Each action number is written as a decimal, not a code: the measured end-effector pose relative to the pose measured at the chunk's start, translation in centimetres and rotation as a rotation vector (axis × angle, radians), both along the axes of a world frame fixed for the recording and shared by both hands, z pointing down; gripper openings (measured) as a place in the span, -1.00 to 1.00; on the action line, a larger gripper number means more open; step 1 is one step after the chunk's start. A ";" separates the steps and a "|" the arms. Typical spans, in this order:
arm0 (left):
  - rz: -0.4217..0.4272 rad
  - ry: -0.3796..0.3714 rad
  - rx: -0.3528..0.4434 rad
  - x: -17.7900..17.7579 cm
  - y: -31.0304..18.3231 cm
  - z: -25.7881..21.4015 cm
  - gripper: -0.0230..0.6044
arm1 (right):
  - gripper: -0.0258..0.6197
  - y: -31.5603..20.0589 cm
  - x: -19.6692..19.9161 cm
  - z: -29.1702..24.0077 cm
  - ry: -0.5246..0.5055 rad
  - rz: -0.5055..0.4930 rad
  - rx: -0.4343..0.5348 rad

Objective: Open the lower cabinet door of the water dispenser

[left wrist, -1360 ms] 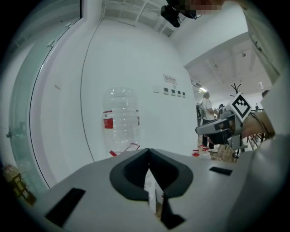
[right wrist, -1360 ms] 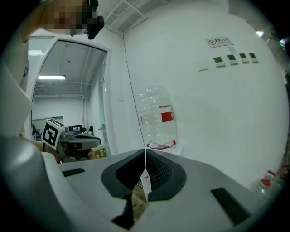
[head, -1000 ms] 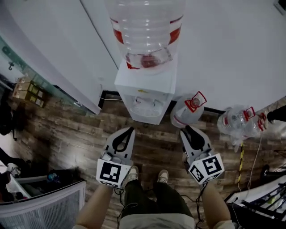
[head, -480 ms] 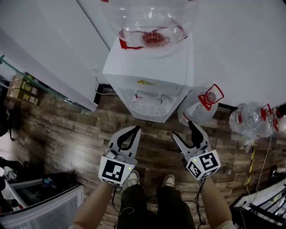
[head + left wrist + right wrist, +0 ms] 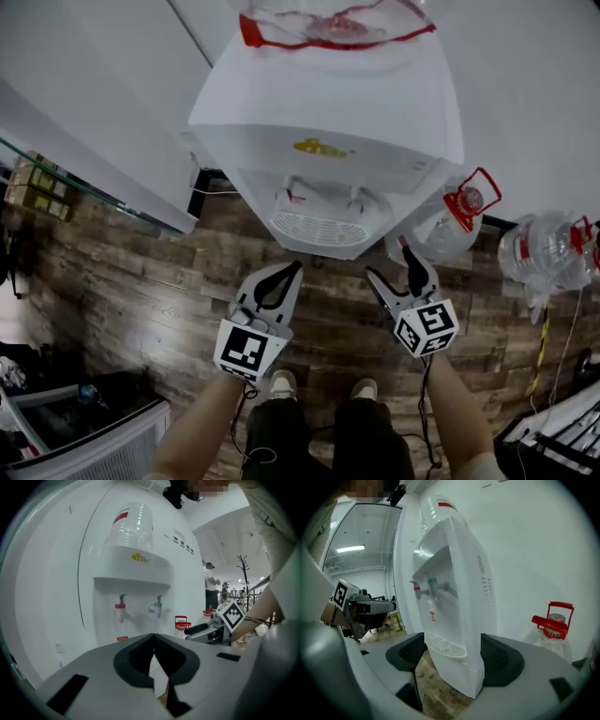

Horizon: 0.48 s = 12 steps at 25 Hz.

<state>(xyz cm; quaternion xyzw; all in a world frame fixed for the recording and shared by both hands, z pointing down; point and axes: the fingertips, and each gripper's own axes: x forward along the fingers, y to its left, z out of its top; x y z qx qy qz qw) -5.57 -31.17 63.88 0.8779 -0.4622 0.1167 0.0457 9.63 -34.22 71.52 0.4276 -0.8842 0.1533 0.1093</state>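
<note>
The white water dispenser (image 5: 328, 122) stands against the wall, seen from above, with its drip tray (image 5: 319, 230) jutting forward. That tray and the upper body hide the lower cabinet door in the head view. The right gripper view shows the dispenser's lower body (image 5: 459, 677) side-on. My left gripper (image 5: 292, 267) is shut and empty, a little in front of the tray's left side. My right gripper (image 5: 392, 265) hangs before the dispenser's right front corner. Its jaws are opening, wide apart, with nothing between them.
Spare water bottles with red caps (image 5: 459, 220) (image 5: 548, 248) lie on the wooden floor (image 5: 141, 281) right of the dispenser. A glass partition (image 5: 94, 197) runs along the left. A grey bin (image 5: 84, 450) sits at bottom left. The person's shoes (image 5: 281, 382) are just behind the grippers.
Both grippers and the view have sunk lower, so the dispenser looms larger and closer. The right gripper's jaws have gone from nearly shut to wide apart. The left stays shut.
</note>
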 end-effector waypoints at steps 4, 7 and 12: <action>-0.010 0.008 -0.005 -0.5 -0.6 3.9 -0.91 | 0.24 -1.7 -0.4 4.0 0.033 -0.008 0.012; -0.015 0.032 0.010 -0.9 -1.3 5.7 -0.91 | 0.25 -3.0 -0.3 6.9 0.045 -0.007 0.002; -0.029 0.036 0.023 -1.2 -2.7 9.0 -0.91 | 0.27 -4.7 -0.1 12.2 0.092 -0.007 -0.015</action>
